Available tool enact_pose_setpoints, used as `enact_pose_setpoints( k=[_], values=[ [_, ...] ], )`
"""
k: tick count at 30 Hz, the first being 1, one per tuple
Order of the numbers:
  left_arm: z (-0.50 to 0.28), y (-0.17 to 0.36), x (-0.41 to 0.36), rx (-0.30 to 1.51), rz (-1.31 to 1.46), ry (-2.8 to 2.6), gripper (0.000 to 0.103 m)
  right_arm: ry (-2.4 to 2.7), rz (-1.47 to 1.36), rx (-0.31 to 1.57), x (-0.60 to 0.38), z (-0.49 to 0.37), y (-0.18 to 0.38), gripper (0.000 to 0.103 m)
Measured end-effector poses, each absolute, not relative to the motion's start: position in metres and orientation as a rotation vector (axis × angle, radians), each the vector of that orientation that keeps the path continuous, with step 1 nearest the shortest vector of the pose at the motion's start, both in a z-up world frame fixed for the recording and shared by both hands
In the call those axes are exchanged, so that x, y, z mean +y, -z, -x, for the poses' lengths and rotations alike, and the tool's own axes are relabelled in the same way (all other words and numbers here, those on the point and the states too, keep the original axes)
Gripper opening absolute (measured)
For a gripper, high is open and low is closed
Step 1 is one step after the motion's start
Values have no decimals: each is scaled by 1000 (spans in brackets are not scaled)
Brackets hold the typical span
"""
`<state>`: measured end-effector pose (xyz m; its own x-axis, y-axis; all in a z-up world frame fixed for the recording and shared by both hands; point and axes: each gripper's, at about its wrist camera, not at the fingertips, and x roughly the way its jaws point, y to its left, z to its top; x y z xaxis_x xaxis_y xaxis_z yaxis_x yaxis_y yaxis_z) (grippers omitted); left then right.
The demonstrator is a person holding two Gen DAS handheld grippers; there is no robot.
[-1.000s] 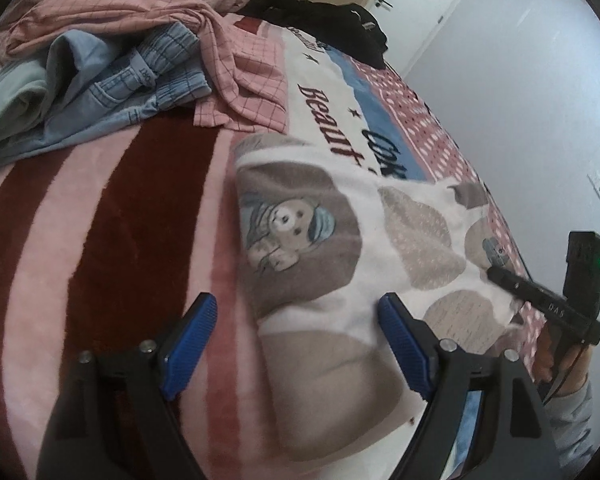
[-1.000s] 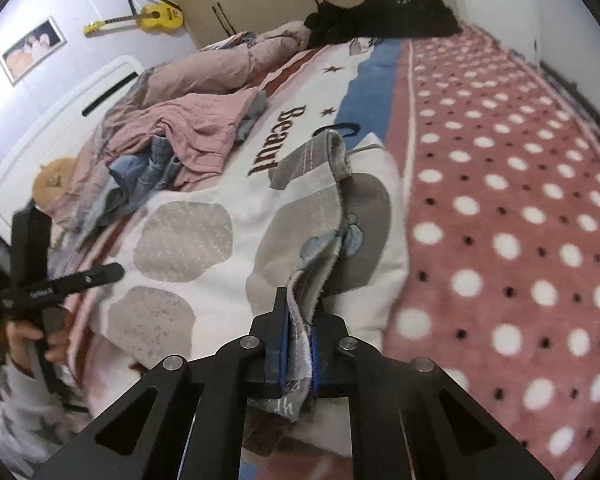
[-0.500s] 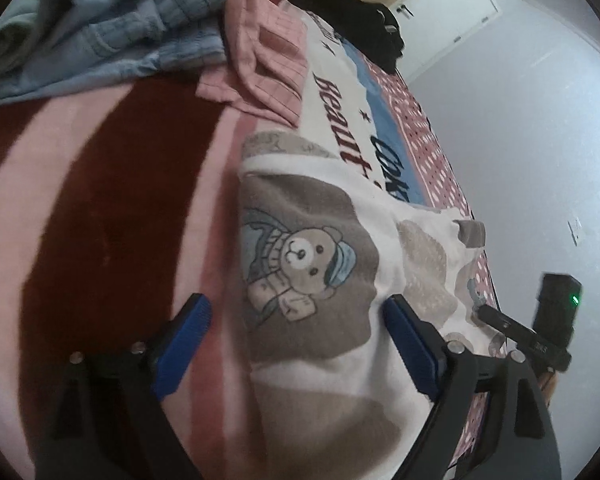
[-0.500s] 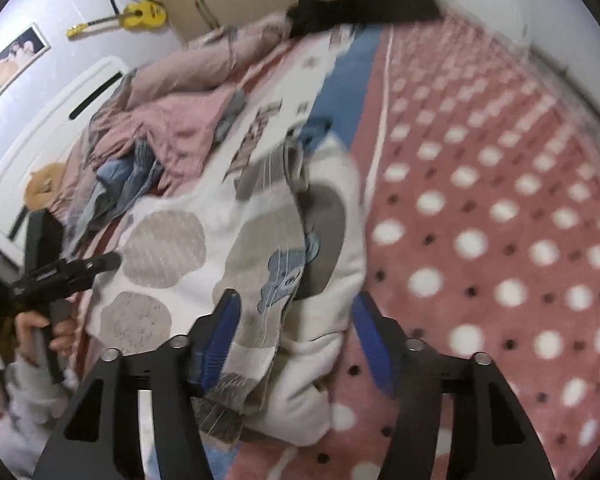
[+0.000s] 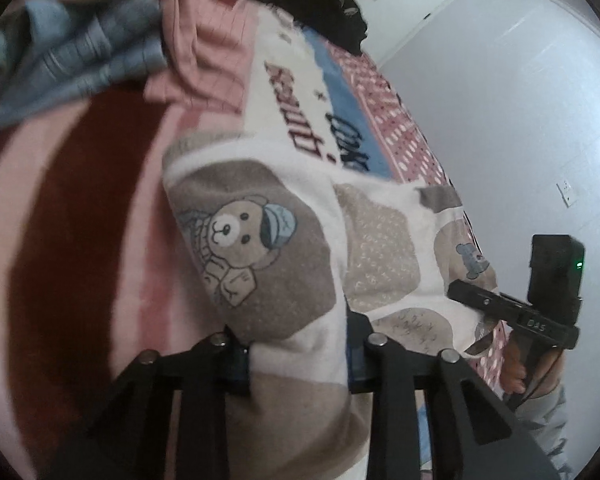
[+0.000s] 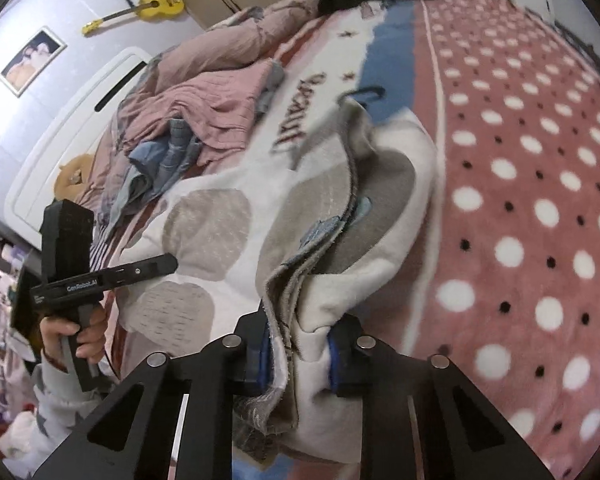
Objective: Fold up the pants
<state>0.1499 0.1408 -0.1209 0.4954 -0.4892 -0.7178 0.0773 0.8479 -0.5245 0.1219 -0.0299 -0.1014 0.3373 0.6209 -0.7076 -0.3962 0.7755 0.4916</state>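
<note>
Left wrist view: the left tool (image 5: 298, 354) is closed on the near edge of the pants (image 5: 284, 264), a white fleece pair with brown patches and a bear print. The pants lie on the bed (image 5: 72, 208), on a striped blanket, and the fabric bunches between the blue pads. Far to the left a heap of blue and pink clothes (image 5: 100, 52) lies on the bed. In the right wrist view the right tool (image 6: 298, 354) grips a folded, layered edge of the same pants (image 6: 228, 220). A dotted pink blanket (image 6: 540, 200) is on the right.
</note>
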Motion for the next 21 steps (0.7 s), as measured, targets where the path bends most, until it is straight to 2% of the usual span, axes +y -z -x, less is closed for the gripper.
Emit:
enact_pose_setpoints(
  k=[11, 21],
  values=[
    [-94, 65, 265, 893, 438, 145, 25, -888, -125, 935, 104, -80, 50, 14],
    [-75, 75, 363, 917, 412, -10, 25, -978, -98, 944, 220, -58, 67, 14]
  ],
)
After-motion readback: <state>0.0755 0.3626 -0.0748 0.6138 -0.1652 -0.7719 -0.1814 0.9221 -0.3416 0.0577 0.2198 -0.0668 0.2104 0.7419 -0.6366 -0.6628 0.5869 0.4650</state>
